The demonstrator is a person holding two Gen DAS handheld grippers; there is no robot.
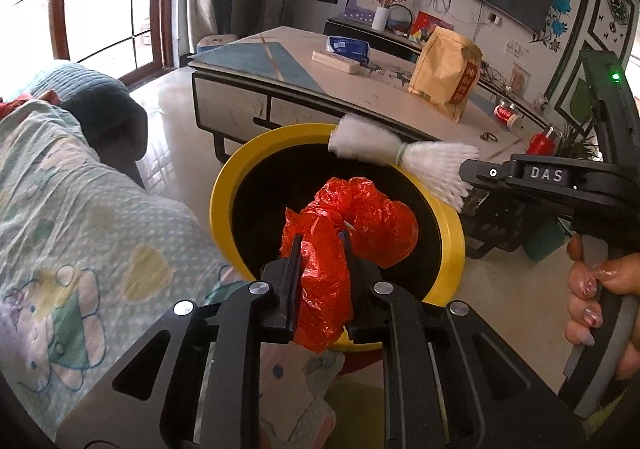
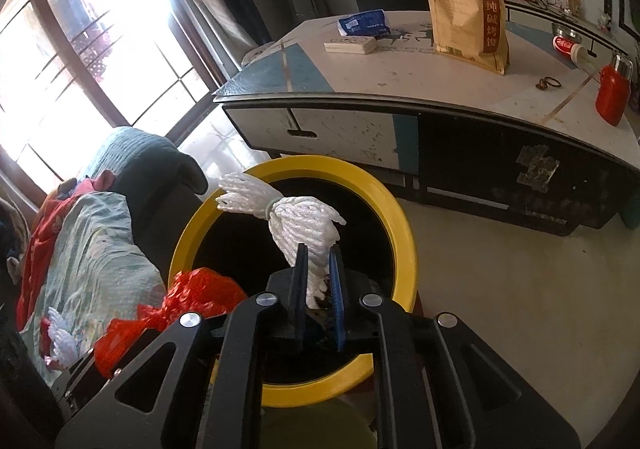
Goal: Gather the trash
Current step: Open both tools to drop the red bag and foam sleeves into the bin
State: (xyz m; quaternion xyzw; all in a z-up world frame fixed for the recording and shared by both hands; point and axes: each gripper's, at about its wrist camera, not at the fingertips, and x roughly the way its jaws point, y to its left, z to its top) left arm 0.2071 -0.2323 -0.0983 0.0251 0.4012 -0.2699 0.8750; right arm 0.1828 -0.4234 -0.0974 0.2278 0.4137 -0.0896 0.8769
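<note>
A round bin with a yellow rim (image 1: 224,185) (image 2: 404,225) and black inside stands on the floor between sofa and coffee table. My left gripper (image 1: 321,249) is shut on a crumpled red plastic bag (image 1: 372,225), held over the bin's mouth. The same red bag (image 2: 192,293) shows at the lower left of the right wrist view. My right gripper (image 2: 319,261) is shut on a white foam net bundle (image 2: 296,221) tied with a band, also above the bin. From the left wrist view the white bundle (image 1: 384,149) hangs over the far rim, with the right gripper (image 1: 466,179) at its end.
A coffee table (image 1: 288,61) (image 2: 400,65) behind the bin carries a tan paper bag (image 1: 448,73), a blue tissue pack (image 1: 348,47), a red bottle (image 2: 612,93) and a can. A sofa with a patterned blanket (image 1: 80,209) lies left. A hand (image 1: 592,297) holds the right gripper's handle.
</note>
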